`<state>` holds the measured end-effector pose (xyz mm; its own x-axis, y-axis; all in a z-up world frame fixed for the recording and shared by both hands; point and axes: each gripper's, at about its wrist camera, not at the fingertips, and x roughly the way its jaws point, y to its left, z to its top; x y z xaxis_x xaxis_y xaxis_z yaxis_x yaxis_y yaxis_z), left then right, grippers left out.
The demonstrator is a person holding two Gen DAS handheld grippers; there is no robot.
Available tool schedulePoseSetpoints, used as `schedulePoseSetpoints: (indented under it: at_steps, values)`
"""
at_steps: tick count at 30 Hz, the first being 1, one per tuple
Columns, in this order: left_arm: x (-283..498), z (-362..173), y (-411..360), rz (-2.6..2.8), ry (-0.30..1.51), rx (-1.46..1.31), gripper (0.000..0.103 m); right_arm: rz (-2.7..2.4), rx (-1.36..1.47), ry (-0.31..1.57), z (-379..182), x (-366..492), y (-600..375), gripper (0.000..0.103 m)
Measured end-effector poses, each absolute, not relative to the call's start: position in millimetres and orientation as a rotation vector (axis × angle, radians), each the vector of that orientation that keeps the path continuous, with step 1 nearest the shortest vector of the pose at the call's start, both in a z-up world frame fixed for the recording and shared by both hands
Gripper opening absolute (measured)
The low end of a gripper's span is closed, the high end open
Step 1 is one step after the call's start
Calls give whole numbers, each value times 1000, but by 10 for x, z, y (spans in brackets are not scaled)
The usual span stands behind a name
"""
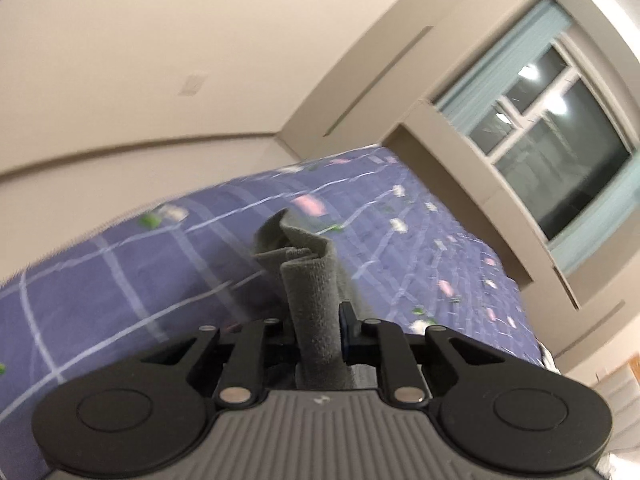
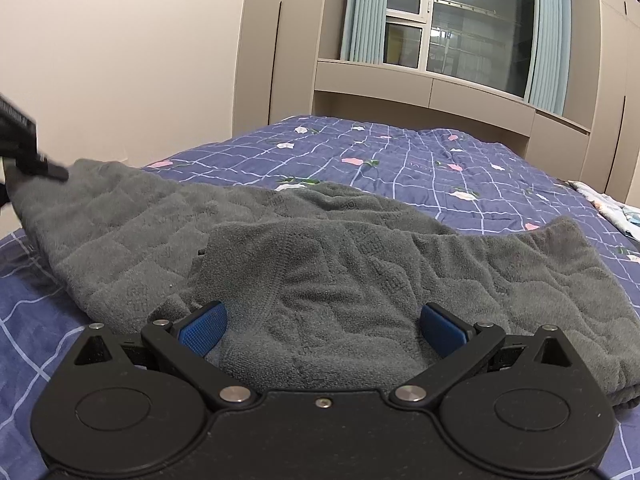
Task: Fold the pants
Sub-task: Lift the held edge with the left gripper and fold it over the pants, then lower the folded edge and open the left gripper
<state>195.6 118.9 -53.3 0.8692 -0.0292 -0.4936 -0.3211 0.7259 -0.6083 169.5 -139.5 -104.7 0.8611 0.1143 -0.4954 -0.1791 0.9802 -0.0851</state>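
Observation:
The grey fleece pants (image 2: pixel 320 264) lie spread on the bed in the right wrist view, partly folded over themselves. My right gripper (image 2: pixel 322 330) is open, its blue pads (image 2: pixel 202 330) on either side of a fold of the fabric near the front edge. My left gripper (image 1: pixel 320 332) is shut on a bunched piece of the pants (image 1: pixel 312 292) and holds it lifted above the bed. It also shows at the far left of the right wrist view (image 2: pixel 24 148), at the raised end of the pants.
The bed has a purple checked quilt with flowers (image 2: pixel 400 160). A beige wall and wardrobe (image 2: pixel 272 48) stand behind it. A window with blue curtains (image 2: pixel 460 20) is above the headboard shelf. A patterned pillow (image 2: pixel 608 204) lies at the right edge.

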Motion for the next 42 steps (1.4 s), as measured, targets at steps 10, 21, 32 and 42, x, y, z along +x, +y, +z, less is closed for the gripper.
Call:
schedulePoseSetpoints:
  at_steps: [10, 21, 32, 42]
  values:
    - [1967, 276, 443, -47, 403, -522, 15, 132, -68, 426, -640, 1635, -1622, 103]
    - [1904, 671, -937, -329, 429, -233, 15, -62, -78, 403, -522, 1110, -2635, 103]
    - [1848, 163, -2338, -516, 636, 43, 16, -314, -31, 459, -740, 559, -3548, 103]
    - [1723, -225, -2656, -511, 758, 183, 37, -364, 3, 489, -888, 450, -3761, 103]
